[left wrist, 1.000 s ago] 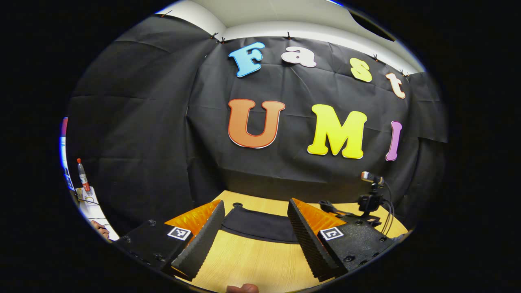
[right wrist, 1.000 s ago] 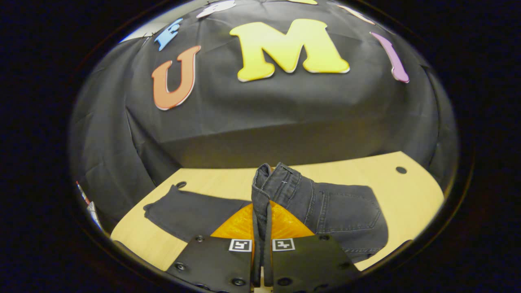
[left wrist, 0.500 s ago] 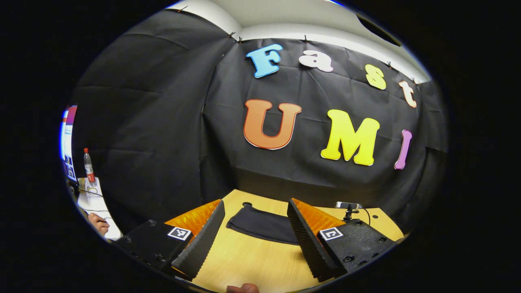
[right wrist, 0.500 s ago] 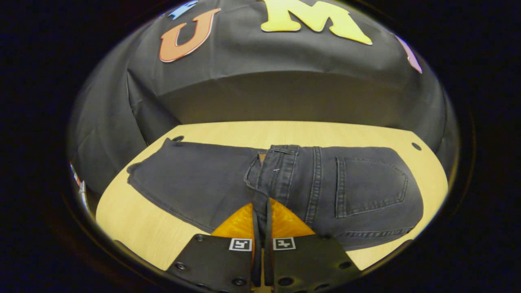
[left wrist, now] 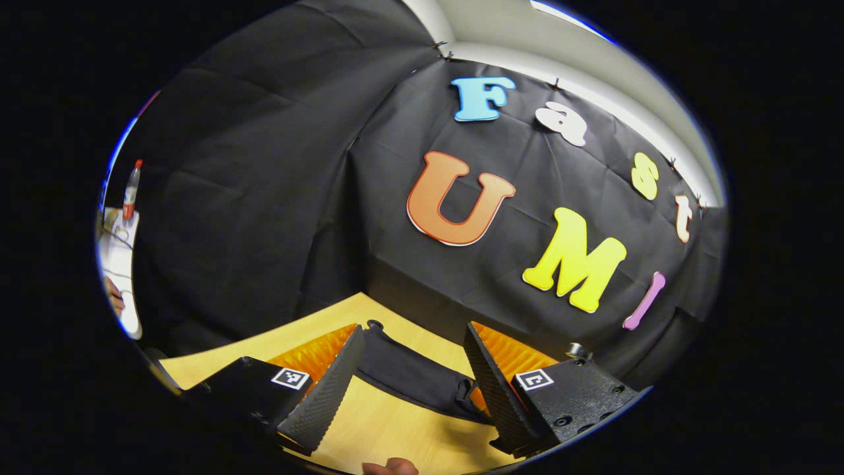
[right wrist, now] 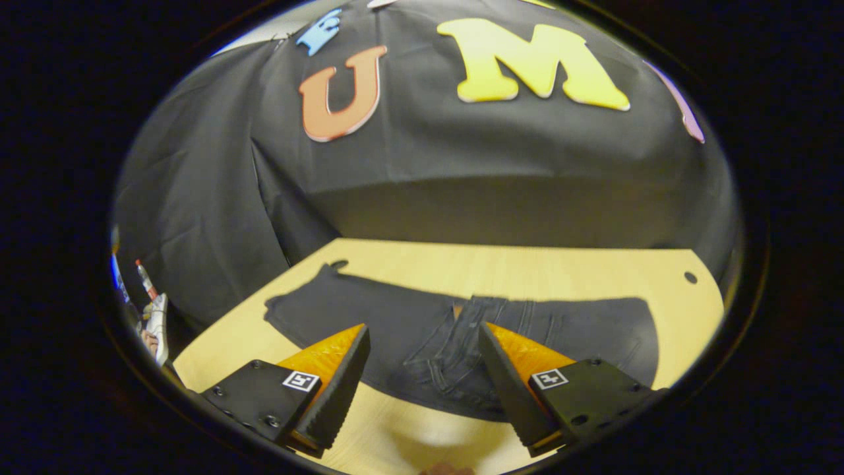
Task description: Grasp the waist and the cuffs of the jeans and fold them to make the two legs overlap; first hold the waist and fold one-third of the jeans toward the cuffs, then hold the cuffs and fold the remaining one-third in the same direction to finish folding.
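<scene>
Right gripper view: parted tongs (right wrist: 422,386) above jeans (right wrist: 422,336)

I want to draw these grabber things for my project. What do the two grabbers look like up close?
Both look alike. The left gripper has two wedge-shaped fingers with bumpy, ridged inner faces, orange ribbed plastic behind them, and dark boxy blocks with screws. Each block carries a small square black-and-white marker. The right gripper has the same parts, with its own marker.

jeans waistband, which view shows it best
The right gripper view: the waistband lies folded over on the jeans, between the open fingers of the right hand-held gripper. The left gripper view catches just a dark leg end.
</scene>
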`<state>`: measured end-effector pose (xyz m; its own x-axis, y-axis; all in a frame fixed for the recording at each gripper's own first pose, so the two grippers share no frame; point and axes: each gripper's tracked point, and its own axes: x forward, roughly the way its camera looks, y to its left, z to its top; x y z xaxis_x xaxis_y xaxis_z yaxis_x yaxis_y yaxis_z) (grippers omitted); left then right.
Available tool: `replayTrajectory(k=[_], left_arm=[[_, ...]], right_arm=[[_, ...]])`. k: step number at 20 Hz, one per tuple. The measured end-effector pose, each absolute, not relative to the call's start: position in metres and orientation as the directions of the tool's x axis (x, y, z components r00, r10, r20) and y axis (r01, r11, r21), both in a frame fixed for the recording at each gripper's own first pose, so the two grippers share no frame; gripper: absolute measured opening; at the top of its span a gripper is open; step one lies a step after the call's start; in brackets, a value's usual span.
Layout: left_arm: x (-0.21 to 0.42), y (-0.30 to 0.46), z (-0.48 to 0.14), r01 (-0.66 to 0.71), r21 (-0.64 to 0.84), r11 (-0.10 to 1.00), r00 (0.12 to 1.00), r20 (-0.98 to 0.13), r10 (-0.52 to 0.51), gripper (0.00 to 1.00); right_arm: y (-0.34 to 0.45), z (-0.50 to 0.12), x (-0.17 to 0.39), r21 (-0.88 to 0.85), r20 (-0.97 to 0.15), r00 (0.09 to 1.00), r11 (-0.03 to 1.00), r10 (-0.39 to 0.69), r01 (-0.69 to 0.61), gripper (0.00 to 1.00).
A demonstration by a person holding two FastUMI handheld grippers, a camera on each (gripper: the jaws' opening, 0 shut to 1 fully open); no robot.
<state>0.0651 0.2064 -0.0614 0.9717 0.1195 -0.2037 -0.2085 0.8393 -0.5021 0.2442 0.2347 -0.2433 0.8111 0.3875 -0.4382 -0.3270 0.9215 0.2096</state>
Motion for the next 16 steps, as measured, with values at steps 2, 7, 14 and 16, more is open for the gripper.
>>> replayTrajectory(k=[2, 7, 14, 16], left_arm=[[0.081, 0.2, -0.09, -0.208, -0.642, 0.738, 0.964, -0.264, 0.042, 0.97], [0.116, 0.196, -0.188, -0.388, -0.85, 0.356, 0.88, -0.457, -0.133, 0.98], [0.18, 0.214, -0.263, -0.576, -0.81, 0.111, 0.801, -0.586, -0.121, 0.98], [0.193, 0.225, -0.279, -0.606, -0.79, 0.088, 0.785, -0.613, -0.095, 0.98]], right_arm=[[0.214, -0.187, 0.241, 0.205, -0.335, 0.855, 0.917, 0.395, -0.344, 0.97], [0.136, -0.07, 0.224, 0.178, -0.117, 0.927, 0.926, 0.355, -0.332, 0.96], [0.01, 0.031, 0.2, 0.285, -0.005, 0.992, 0.951, 0.127, -0.12, 0.96], [-0.018, 0.044, 0.19, 0.259, -0.003, 0.997, 0.963, 0.078, -0.074, 0.96]])
